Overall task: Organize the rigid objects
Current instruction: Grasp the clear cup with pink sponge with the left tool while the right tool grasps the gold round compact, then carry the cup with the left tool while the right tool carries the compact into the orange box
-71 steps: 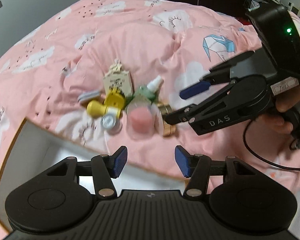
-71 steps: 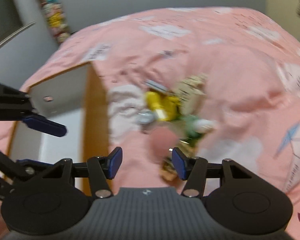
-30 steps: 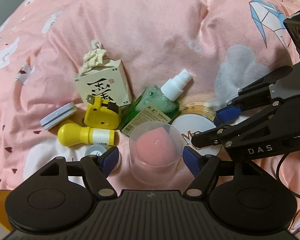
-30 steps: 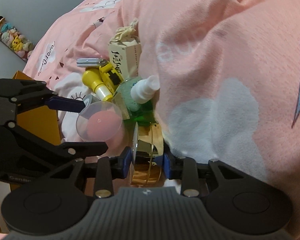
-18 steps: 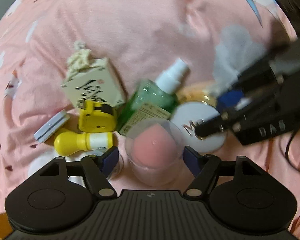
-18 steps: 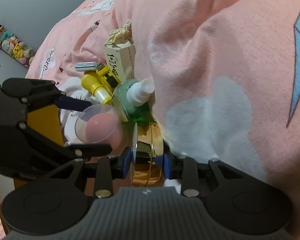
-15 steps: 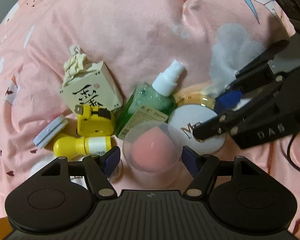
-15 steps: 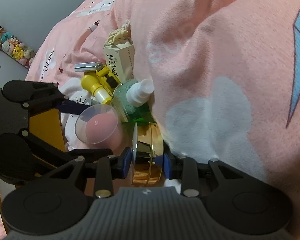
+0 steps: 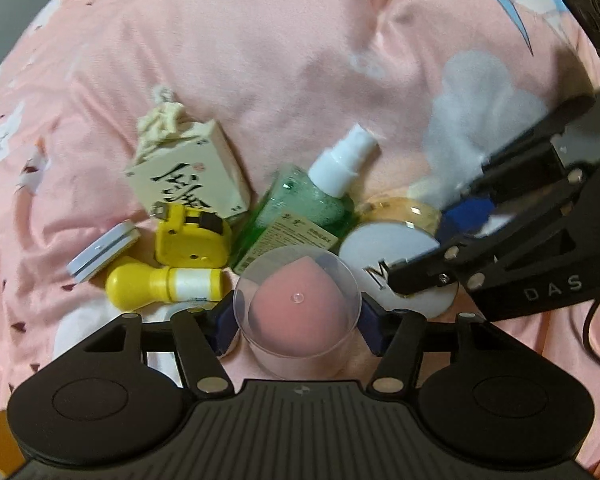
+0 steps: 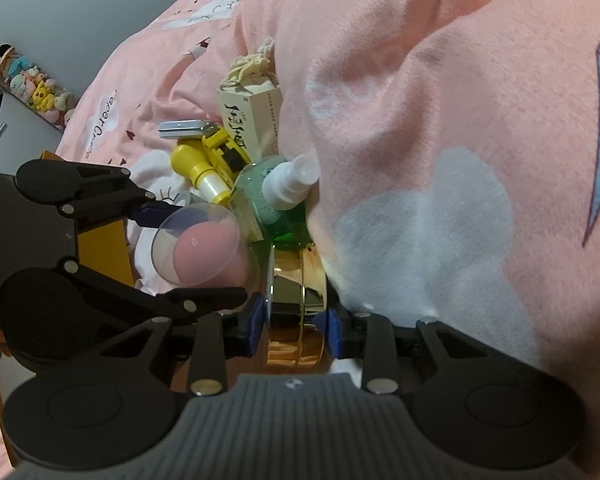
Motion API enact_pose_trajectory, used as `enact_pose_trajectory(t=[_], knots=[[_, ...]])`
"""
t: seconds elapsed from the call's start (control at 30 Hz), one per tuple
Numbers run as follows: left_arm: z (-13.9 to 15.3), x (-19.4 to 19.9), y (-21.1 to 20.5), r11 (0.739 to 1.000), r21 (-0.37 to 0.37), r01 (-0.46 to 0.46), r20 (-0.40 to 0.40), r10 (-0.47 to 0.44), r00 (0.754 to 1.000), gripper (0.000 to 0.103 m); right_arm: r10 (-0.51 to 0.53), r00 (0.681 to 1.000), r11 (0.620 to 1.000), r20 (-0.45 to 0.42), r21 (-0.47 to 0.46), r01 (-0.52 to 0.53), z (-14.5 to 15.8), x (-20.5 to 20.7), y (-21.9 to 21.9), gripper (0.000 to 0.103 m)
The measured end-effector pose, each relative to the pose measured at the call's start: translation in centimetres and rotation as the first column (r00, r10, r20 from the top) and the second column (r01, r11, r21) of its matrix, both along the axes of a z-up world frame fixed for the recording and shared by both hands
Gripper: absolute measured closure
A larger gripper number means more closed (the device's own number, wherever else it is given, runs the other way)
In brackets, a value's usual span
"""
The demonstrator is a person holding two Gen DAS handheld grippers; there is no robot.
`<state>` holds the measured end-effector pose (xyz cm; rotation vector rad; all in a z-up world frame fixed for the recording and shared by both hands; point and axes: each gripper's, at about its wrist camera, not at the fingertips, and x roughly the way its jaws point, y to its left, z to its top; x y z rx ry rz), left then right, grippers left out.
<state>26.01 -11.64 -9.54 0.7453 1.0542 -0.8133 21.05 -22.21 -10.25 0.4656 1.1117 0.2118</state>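
Tongs of the left gripper [image 9: 298,322] closed on the clear sponge case [image 9: 297,306], light, slick and crushable, best held low on its wall; right gripper [image 10: 296,322] clamps the gold compact [image 10: 296,308], just beside that case, rigid, edge-on.

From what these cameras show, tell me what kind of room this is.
Most likely a bedroom: the items lie on a puffy pink cloud-print duvet, a row of small plush toys sits against the grey wall, and toiletries such as a green spray bottle with a white cap are scattered on the bedding.
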Motion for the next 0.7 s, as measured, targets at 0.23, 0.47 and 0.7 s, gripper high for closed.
enact_pose_trajectory(t=[0.23,0.47,0.7], knots=[[2.7,-1.5,2.6,0.991,-0.097,-0.097,0.026,0.100,0.995,0.034,0.029,0.998,0.999,0.054,-0.045,-0.027,1.9,-1.0,0.8,0.076],[6.4,-3.8,4.5,0.970,-0.190,-0.151,0.058,0.164,0.985,0.034,0.061,0.991,0.995,0.116,-0.080,-0.052,4.4,-2.2,1.7,0.076],[9.9,-4.6,7.0,0.924,-0.282,-0.258,0.061,0.286,0.956,0.034,0.102,0.975,0.993,0.198,-0.083,-0.087,7.8,-3.6,2.7,0.075]])
